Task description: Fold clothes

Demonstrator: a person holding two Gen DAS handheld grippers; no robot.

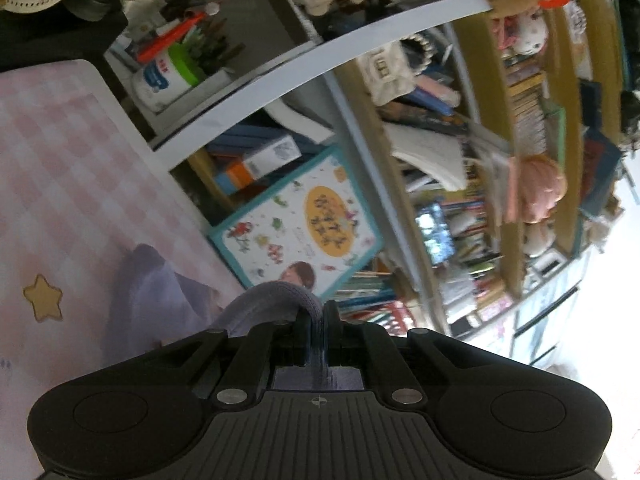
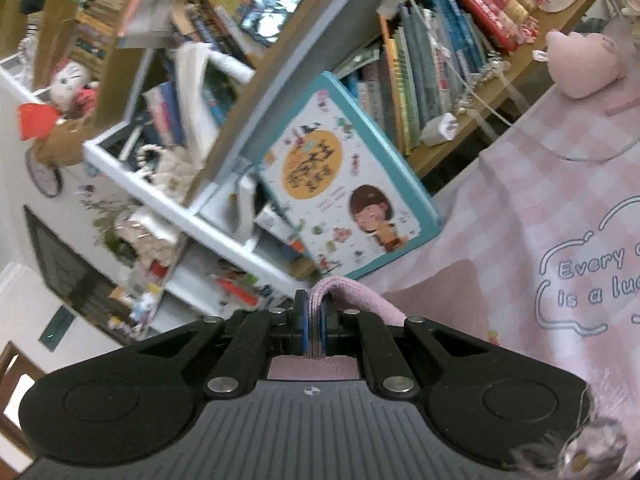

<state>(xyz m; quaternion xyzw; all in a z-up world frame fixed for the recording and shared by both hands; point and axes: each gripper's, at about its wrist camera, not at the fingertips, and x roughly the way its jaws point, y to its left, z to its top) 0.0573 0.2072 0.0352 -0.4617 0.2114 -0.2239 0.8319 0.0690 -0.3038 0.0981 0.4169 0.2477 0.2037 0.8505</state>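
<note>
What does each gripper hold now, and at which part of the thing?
The left gripper pinches a folded edge of purplish-grey knitted fabric. The right gripper pinches a folded edge of pink knitted fabric. Which part of a garment each edge is cannot be told.

garment (image 1: 160, 292) | knit, pinkish-lilac | 2 edges lifted, pinched | rest draped on checked bedsheet (image 1: 60, 168)

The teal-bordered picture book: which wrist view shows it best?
The right wrist view: the picture book sits near centre, its cover girl fully visible. The left wrist view shows the same book blurrier, with its lower corner hidden behind cloth held in the fingers.
</note>
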